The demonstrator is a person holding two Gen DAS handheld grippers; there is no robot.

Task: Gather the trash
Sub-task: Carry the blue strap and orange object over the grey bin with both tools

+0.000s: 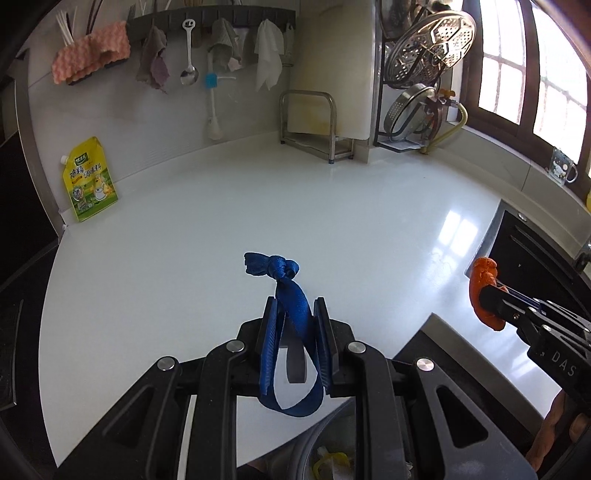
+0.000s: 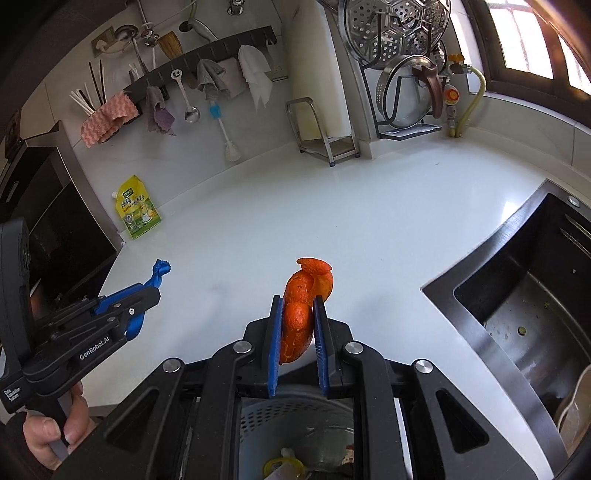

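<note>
The blue knotted ribbon (image 1: 291, 295) is clamped between the pads of the left gripper (image 1: 295, 306); its knot stands out beyond the fingertips and a loop hangs below the jaws. The jaws are nearly closed, pinching the strap. The orange peel (image 2: 301, 306) is held the same way in the right gripper (image 2: 298, 306), whose jaws are drawn in tight on it, the curled upper end of the peel rising past the fingertips.

Both items are carried clear above the near edge of the white countertop (image 1: 221, 206), the ribbon on the left, the peel on the right. Below the grippers, at the near edge, a bin (image 2: 295, 424) with a perforated inner rim shows; a yellowish scrap lies inside it. A hand (image 2: 51, 432) grips the handle of the left gripper.

A dark steel sink (image 2: 517, 295) is set into the counter on the right. At the far left a yellow-green spouted pouch (image 1: 90, 181) leans against the wall. On the far wall a dark rail (image 1: 210, 18) carries cloths, a spoon and a brush. A metal stand (image 1: 310, 122) and a rack with perforated steamer trays (image 1: 432, 44) occupy the far right corner.
</note>
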